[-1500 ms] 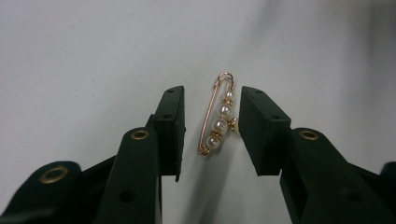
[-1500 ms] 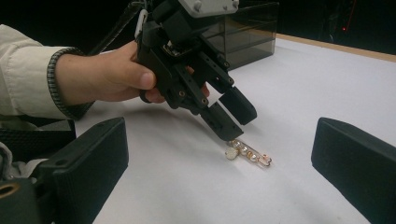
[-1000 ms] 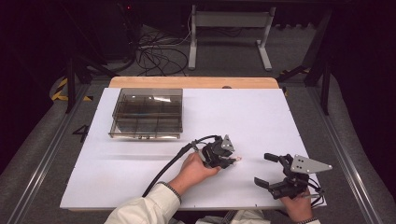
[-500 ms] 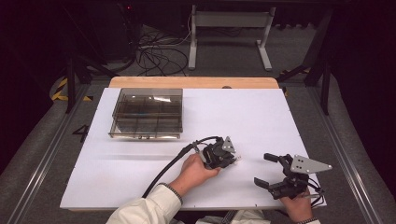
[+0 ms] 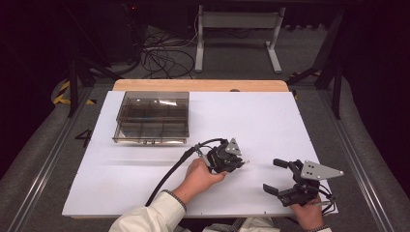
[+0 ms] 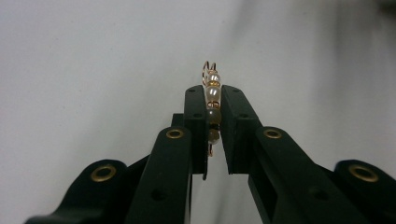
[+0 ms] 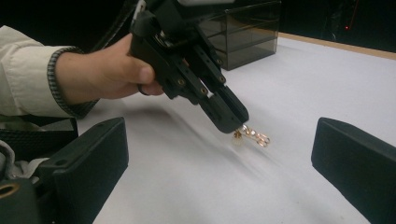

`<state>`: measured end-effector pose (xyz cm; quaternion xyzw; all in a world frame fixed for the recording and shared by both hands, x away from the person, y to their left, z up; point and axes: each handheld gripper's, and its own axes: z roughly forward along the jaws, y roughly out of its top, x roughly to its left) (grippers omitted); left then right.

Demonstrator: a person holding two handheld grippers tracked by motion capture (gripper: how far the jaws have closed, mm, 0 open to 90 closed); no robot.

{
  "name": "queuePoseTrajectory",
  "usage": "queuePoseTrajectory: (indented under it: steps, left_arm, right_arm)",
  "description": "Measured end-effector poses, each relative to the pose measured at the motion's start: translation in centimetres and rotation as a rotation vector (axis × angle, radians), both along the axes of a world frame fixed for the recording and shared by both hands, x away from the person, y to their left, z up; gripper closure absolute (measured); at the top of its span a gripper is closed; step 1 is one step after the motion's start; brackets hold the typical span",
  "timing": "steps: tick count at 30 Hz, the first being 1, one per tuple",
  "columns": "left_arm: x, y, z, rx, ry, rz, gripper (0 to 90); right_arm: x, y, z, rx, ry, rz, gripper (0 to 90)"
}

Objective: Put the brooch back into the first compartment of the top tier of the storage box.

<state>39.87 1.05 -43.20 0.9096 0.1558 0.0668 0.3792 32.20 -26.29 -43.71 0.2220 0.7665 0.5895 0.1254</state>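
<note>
The small piece of jewellery made of pale pearl beads on thin gold wire is sitting between the tips of your left gripper, whose black jaws have just been closing and are now pressing on it from both sides. Its long axis is running along the jaws, so a gold wire loop and two beads are sticking out past the tips while the other beads are lying in the narrow gap. In the right gripper view the same piece is hanging from the tilted left gripper just at the white table surface; I cannot tell if it is touching the surface or not. Your right gripper is resting near the front edge of the table, to the right, with its jaws standing wide apart and nothing between them, and it is pointing toward the jewellery. The smoky transparent plastic box with compartments is standing well apart, behind and to the left of your left hand. So I am judging that the left hand, which is nearer to the box, is carrying the piece there.
</note>
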Motion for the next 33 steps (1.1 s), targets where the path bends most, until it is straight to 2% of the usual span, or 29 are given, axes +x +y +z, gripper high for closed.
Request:
queuePoseTrajectory:
  steps: [2,8,12,18,19,33]
  left_arm:
    - [-0.2,0.3,0.5,-0.006,-0.002,-0.001,82.2]
    - [-1.0,1.4,2.2,-0.068,-0.011,0.001,82.2]
    - [-1.5,2.0,3.0,-0.115,-0.024,0.009,82.2]
    - [-2.0,3.0,3.7,-0.154,-0.036,0.029,82.2]
    - [-2.1,3.4,4.0,-0.172,-0.039,0.034,82.2]
    - [-3.2,5.4,5.3,-0.231,-0.069,0.066,82.2]
  right_arm:
    - [0.0,0.0,0.0,0.001,0.001,-0.001,4.3]
    - [0.0,0.0,0.0,0.0,0.002,-0.002,4.3]
    - [0.0,0.0,0.0,-0.001,0.003,-0.002,4.4]
    - [0.1,0.0,-0.1,0.0,0.004,-0.002,4.3]
    - [0.1,0.0,-0.1,0.0,0.004,-0.002,4.4]
    - [0.2,0.1,-0.2,0.0,0.011,-0.002,4.3]
